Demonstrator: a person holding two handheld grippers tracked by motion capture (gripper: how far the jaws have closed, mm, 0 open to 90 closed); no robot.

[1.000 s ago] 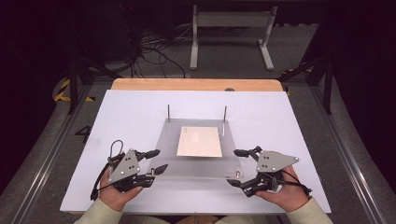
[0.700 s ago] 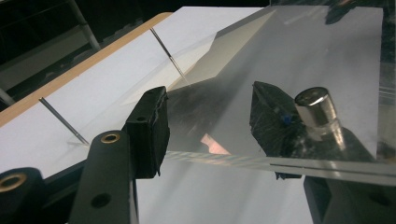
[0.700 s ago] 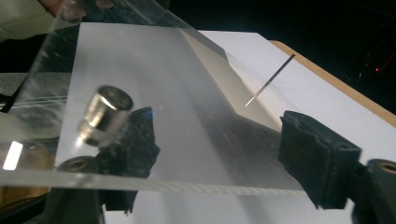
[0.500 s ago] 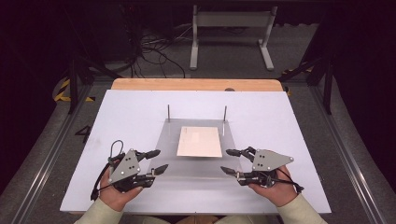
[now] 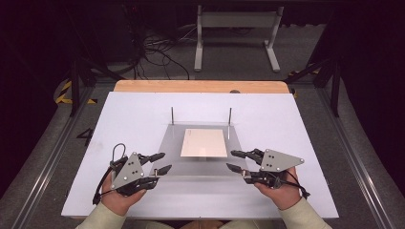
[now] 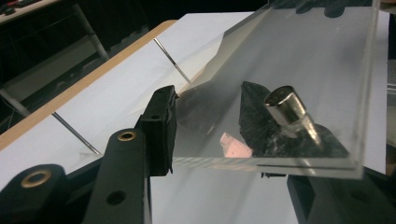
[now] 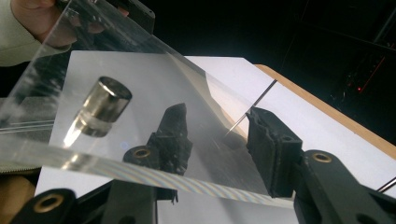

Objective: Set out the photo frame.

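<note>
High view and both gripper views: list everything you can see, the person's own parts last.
table: one, white, wooden far edge
clear plate: one, transparent, table's middle
card: one, cream, at the plate's middle
rods: two, metal, upright at the plate's far corners
cylinders: two, silver, near plate corners
stand: one, grey, floor beyond
cables: several, black, floor
left gripper: black, plate's left edge, jaws just closing astride it
right gripper: black, right edge, likewise
hands: two, cream sleeves
</note>
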